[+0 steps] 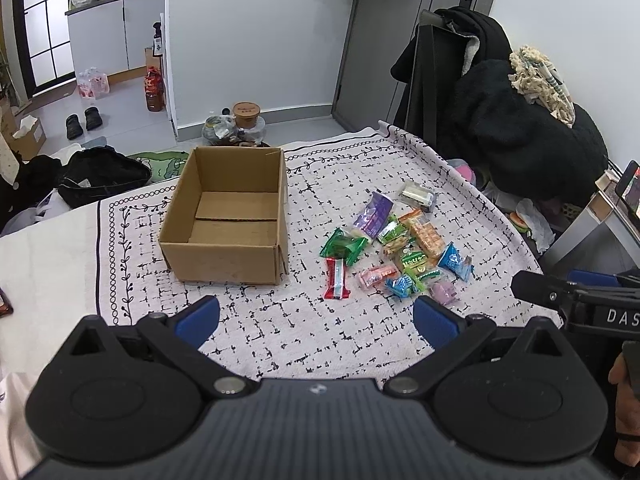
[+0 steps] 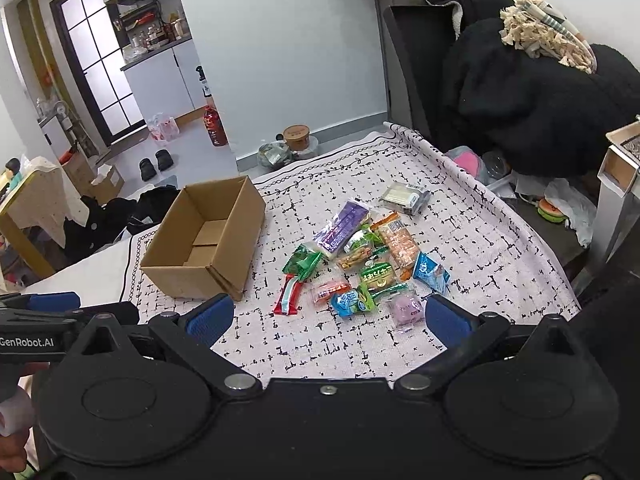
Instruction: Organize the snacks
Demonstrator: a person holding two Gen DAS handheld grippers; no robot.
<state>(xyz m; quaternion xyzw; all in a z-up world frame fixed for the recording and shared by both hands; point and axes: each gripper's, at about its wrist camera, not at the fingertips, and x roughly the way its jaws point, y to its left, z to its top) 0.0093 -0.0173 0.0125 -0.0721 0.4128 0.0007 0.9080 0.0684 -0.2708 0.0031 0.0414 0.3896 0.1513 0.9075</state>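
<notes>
An empty open cardboard box [image 1: 230, 216] [image 2: 206, 242] stands on the patterned tablecloth [image 1: 280, 328] [image 2: 320, 344]. To its right lies a pile of several wrapped snacks [image 1: 400, 248] [image 2: 368, 264], among them a red bar [image 1: 336, 279] [image 2: 289, 295], a purple pack [image 1: 374, 215] [image 2: 343, 225] and a pale pack [image 1: 418, 195] [image 2: 404, 197] set apart at the back. My left gripper [image 1: 316, 320] is open and empty, above the cloth in front of box and pile. My right gripper [image 2: 330, 320] is open and empty, just in front of the pile.
A chair heaped with black clothes [image 1: 508, 128] [image 2: 532, 84] stands past the table's right edge. Bags and clothes [image 1: 100, 176] lie on the floor to the left. The right gripper shows at the right of the left wrist view [image 1: 580, 300].
</notes>
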